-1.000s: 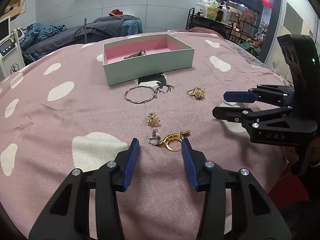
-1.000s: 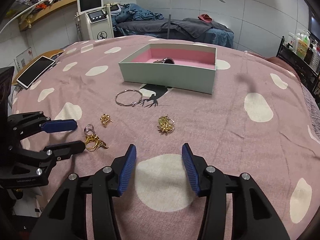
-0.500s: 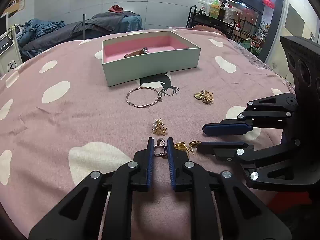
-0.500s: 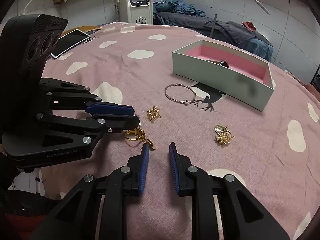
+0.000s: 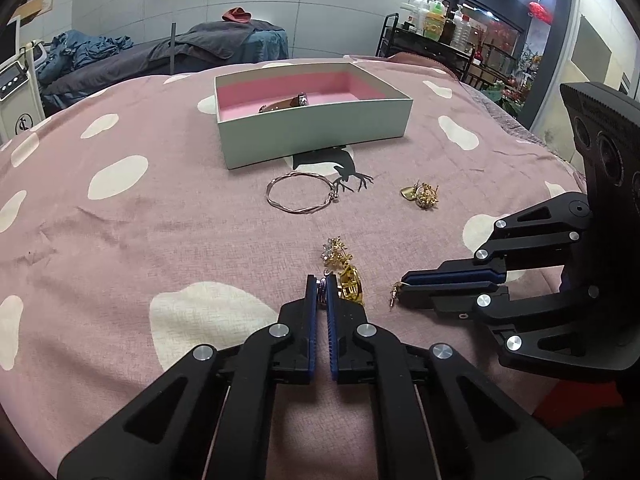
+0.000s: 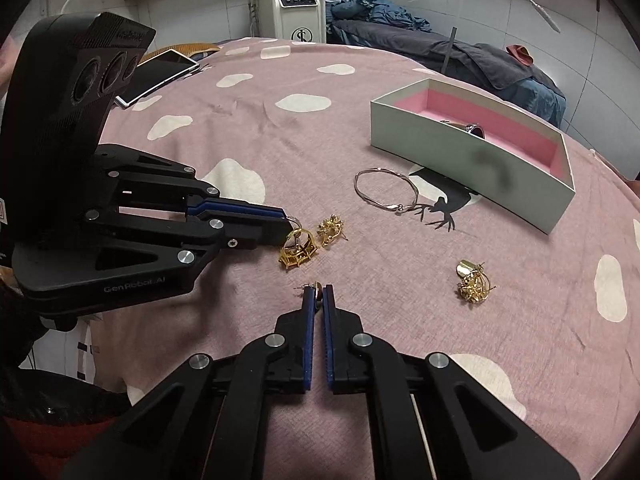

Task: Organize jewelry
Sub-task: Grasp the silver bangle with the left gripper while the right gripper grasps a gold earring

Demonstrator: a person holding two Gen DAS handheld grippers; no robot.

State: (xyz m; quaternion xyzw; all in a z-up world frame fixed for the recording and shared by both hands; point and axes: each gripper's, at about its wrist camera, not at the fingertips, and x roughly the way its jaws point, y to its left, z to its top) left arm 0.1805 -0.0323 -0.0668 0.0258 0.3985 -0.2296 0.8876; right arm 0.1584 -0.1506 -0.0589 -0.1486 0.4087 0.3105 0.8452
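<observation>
Small silver ring point(image 5: 321, 295) pinched in left hand-held gripper point(image 5: 322, 294), beside the gold hoop earring point(image 5: 350, 286) on the pink spotted surface point(image 5: 160, 220). Right hand-held gripper point(image 6: 316, 297), jaws just closed, pinches a small gold stud earring point(image 6: 317, 291). Step: dual pick. Next: lift both cleanly, carry to the pale pink-lined box point(image 5: 316, 130).

box point(image 5: 316, 132) behind bangle point(image 5: 300, 196) | watch point(image 5: 286, 103) in box | earring cluster point(image 5: 422, 196) right of bangle
</observation>
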